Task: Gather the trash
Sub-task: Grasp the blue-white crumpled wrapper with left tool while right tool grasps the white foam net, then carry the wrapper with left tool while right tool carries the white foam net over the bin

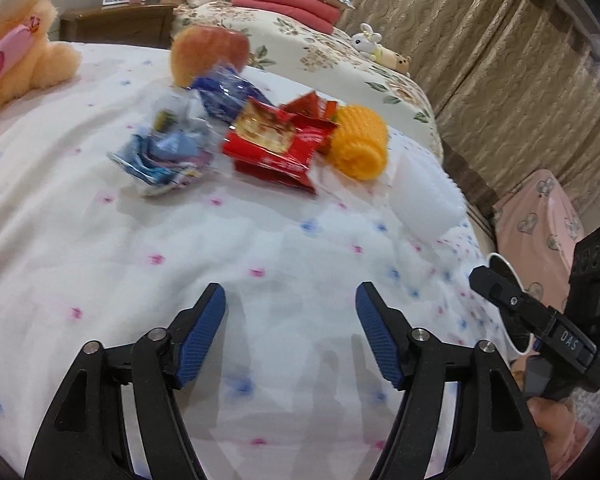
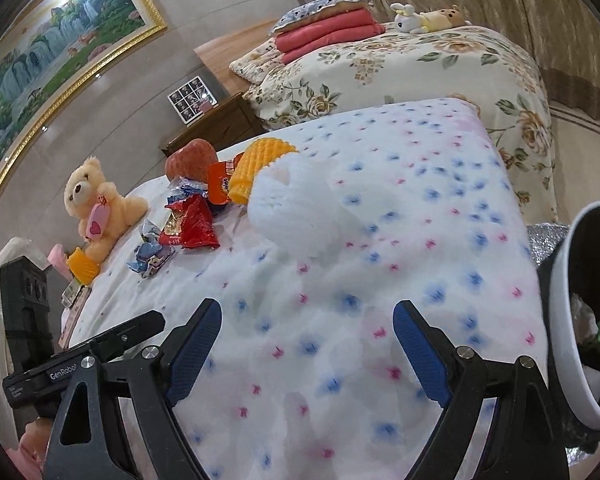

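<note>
Both grippers, left [image 1: 290, 312] and right [image 2: 308, 334], hover wide and empty; crinkly red wrapper [image 1: 274, 142] could slip between fingers.

both wrist views angled down, near bedspread [image 1: 260, 248] (shared wrapper pile [image 2: 192, 224])

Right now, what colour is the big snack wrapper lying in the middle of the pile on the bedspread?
Red wrapper, with a golden picture panel; clearest in the left wrist view.
</note>
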A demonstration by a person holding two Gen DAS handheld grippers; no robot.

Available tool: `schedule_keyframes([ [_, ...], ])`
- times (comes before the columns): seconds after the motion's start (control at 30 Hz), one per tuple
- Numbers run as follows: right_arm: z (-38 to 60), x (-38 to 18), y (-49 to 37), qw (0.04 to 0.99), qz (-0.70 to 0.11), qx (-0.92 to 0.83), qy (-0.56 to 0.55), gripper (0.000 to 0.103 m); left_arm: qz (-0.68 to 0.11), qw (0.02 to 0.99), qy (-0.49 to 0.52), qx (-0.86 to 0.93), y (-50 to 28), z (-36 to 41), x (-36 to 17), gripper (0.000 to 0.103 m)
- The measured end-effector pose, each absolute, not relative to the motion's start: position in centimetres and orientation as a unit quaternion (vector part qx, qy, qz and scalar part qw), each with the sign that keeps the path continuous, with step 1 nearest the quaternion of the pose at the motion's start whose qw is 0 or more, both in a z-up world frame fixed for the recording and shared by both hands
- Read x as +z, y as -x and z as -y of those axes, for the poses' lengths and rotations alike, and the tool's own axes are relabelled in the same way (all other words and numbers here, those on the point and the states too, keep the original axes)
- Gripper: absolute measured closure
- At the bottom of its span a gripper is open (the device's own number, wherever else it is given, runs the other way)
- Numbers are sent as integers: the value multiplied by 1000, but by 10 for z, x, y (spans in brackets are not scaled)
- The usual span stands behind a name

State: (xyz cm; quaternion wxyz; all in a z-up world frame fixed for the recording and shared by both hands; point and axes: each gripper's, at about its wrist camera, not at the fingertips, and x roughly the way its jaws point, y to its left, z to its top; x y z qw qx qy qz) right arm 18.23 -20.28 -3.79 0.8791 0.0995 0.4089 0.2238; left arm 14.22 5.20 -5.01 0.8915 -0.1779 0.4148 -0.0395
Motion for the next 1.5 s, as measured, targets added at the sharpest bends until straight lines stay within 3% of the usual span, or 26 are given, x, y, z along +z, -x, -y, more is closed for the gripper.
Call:
schedule_keyframes([
  [0.1, 197, -38, -189, 880, -409, 221, -96, 14, -410, 895, 173, -17, -142, -64, -50, 26],
  [0.77, 171, -39, -235, 894, -396, 191, -85, 15, -401, 897, 183, 26, -195, -128, -53, 26],
  [0.83, 169, -41, -239, 895, -397, 185, -80, 29, -398, 898, 187, 20, -197, -130, -54, 35],
  [0.87, 169, -42, -240, 895, -399, 182, -79, 36, -399, 897, 187, 13, -198, -129, -55, 46],
  [0.93, 169, -44, -242, 893, -403, 182, -79, 61, -403, 896, 185, 3, -199, -126, -56, 65],
  [1.03, 171, -43, -238, 896, -396, 183, -79, 72, -395, 902, 173, -10, -196, -119, -51, 69],
  [1.2, 176, -40, -229, 897, -390, 191, -85, 77, -392, 903, 172, -38, -187, -103, -47, 71],
  [1.5, 203, -37, -206, 897, -386, 188, -105, 77, -396, 897, 170, -97, -167, -55, -40, 71],
])
